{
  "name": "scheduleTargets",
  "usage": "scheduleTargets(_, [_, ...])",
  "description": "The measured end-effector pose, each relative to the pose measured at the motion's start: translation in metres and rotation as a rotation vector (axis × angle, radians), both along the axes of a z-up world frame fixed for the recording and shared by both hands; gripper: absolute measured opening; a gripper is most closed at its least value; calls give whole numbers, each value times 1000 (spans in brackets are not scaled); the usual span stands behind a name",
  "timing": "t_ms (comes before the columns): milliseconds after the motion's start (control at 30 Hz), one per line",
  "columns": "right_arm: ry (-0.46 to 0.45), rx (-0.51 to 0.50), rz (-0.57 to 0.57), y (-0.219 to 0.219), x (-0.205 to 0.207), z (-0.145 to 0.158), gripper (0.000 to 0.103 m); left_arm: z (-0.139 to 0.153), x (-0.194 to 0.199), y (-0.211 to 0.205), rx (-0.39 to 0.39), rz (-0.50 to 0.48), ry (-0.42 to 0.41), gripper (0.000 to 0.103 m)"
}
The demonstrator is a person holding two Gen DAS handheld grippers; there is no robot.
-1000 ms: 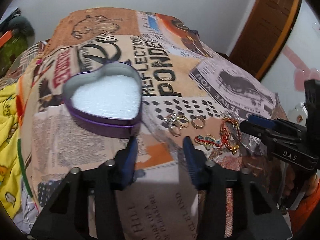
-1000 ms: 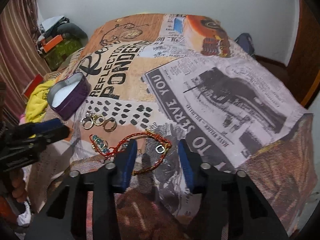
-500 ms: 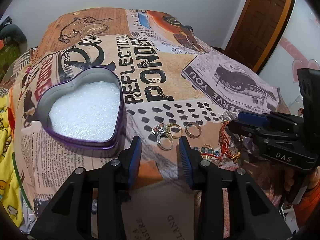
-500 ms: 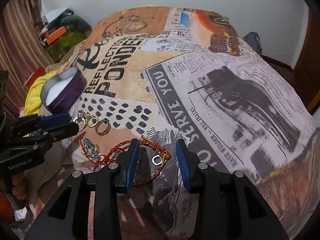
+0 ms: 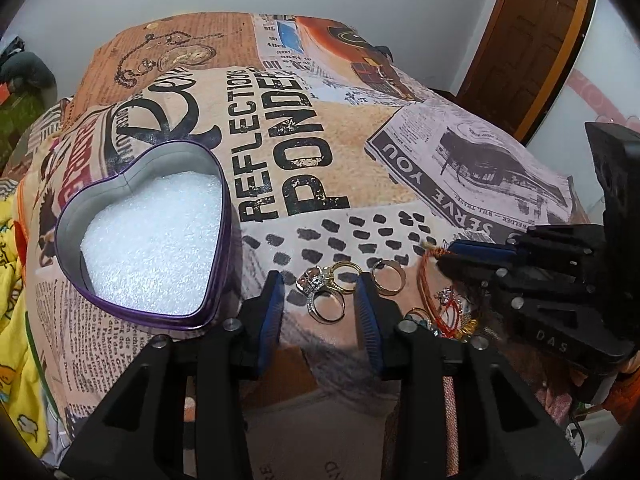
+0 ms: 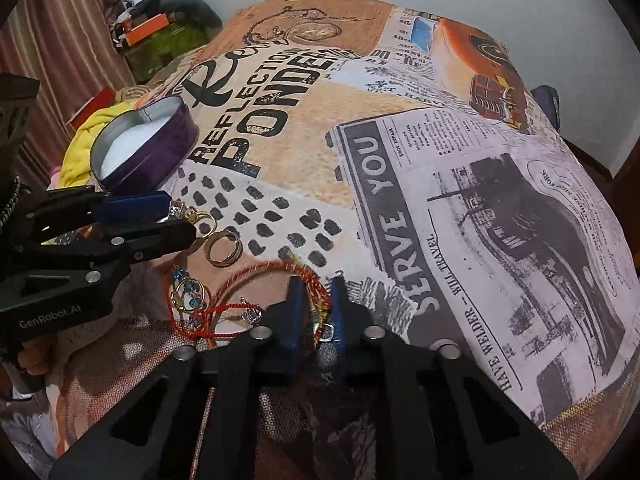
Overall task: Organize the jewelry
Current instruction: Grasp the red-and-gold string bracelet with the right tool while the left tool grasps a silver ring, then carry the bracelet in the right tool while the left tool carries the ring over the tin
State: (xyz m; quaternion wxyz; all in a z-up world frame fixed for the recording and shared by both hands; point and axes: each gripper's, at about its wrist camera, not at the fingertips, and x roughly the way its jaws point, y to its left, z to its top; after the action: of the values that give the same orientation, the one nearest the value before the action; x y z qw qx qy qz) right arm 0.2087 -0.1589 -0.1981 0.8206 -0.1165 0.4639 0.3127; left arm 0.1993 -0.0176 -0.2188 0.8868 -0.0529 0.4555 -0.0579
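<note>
A purple heart-shaped tin [image 5: 144, 240] with white foam inside sits open on the printed bedspread; it also shows in the right wrist view [image 6: 148, 148]. My left gripper [image 5: 320, 292] is open, its fingers either side of a cluster of rings [image 5: 324, 284]. A gold band ring [image 5: 386, 278] lies just right of it, also seen in the right wrist view [image 6: 222, 248]. My right gripper [image 6: 314, 304] has closed on the red and gold cord bracelet [image 6: 248, 276]. A blue-stone charm [image 6: 188, 294] lies beside the cord.
The bedspread [image 6: 440, 160] covers a wide bed. A yellow cloth [image 5: 12, 280] lies at the left edge. A wooden door [image 5: 532, 32] stands at the back right. Clutter [image 6: 160, 32] sits on the floor at the far left.
My left gripper moved forward over the ring cluster. My right gripper moved forward and its fingers narrowed around the bracelet cord.
</note>
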Motion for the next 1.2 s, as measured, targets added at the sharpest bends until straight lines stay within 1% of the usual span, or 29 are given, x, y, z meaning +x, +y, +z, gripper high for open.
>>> scheduleTargets(100, [1, 18, -22, -2, 0, 2, 7, 0, 0, 4, -24, 8, 3, 15])
scheduleTargets(233, [-7, 51, -55, -8, 0, 9, 6, 0, -1, 10, -61, 13, 10, 15])
scheduleTargets(400, [-38, 77, -74, -16, -6, 27, 6, 5, -5, 10, -65, 14, 10, 15])
scheduleTargets(600, [-84, 107, -101, -25, -11, 52, 6, 19, -18, 13, -64, 25, -18, 15])
scheduleTargets(800, [-118, 131, -125, -27, -16, 71, 6, 43, -36, 20, -61, 41, -79, 15])
scheduleTargets(1000, [-149, 162, -124, -21, -23, 85, 6, 67, -51, 34, -56, 69, -137, 15])
scheduleTargets(1200, [-170, 199, -103, -2, -24, 96, 6, 89, -63, 51, -27, 104, -196, 15])
